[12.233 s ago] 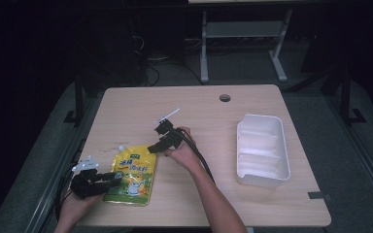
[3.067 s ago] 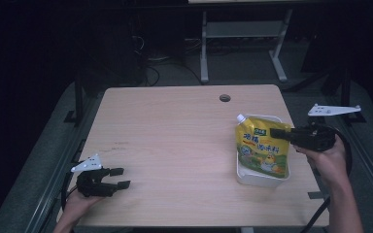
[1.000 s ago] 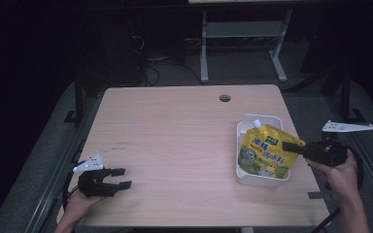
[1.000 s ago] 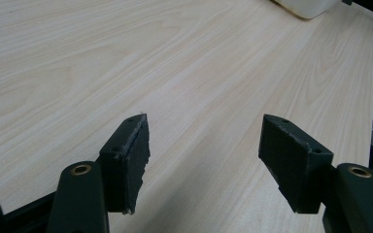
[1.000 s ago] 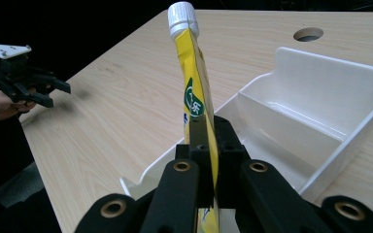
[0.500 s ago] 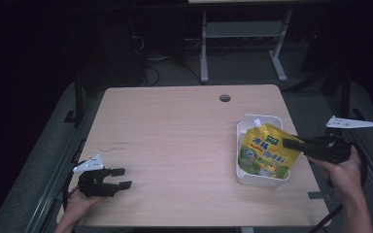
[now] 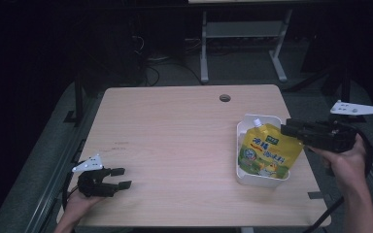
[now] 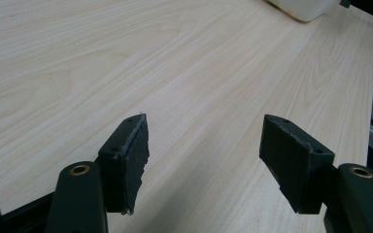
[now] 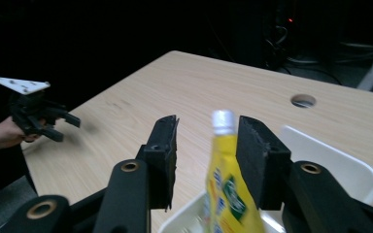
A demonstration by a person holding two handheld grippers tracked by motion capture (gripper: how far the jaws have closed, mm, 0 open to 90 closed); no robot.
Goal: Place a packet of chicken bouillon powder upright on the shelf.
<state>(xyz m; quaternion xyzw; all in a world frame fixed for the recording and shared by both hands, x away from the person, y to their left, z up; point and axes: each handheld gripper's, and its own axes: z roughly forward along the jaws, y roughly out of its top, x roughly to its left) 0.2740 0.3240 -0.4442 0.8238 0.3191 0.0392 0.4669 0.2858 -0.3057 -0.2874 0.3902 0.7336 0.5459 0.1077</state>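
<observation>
A yellow spouted pouch (image 7: 267, 153) with a white cap stands leaning in the white tray (image 7: 262, 180) at the table's right side. My right gripper (image 7: 287, 130) hovers just right of the pouch's top, above the tray's right rim. Its jaws have just been opening. In the right gripper view the pouch (image 9: 226, 199) rises between the parted jaws of this gripper (image 9: 208, 121), and the pads do not press it. My left gripper (image 7: 122, 177) lies open near the front left corner. In the left gripper view this gripper (image 8: 206, 119) has only bare tabletop between its jaws.
The wooden table (image 7: 175, 131) has a round cable hole (image 7: 225, 98) at the back. The tray's corner (image 8: 301, 7) shows far off in the left gripper view. The left hand's gripper (image 9: 34, 114) shows far left in the right gripper view. Dark floor and a metal stand surround the table.
The right gripper's jaws have parted off the pouch and the gripper has lifted a little. The pouch stays in the tray. The left gripper has not moved.
</observation>
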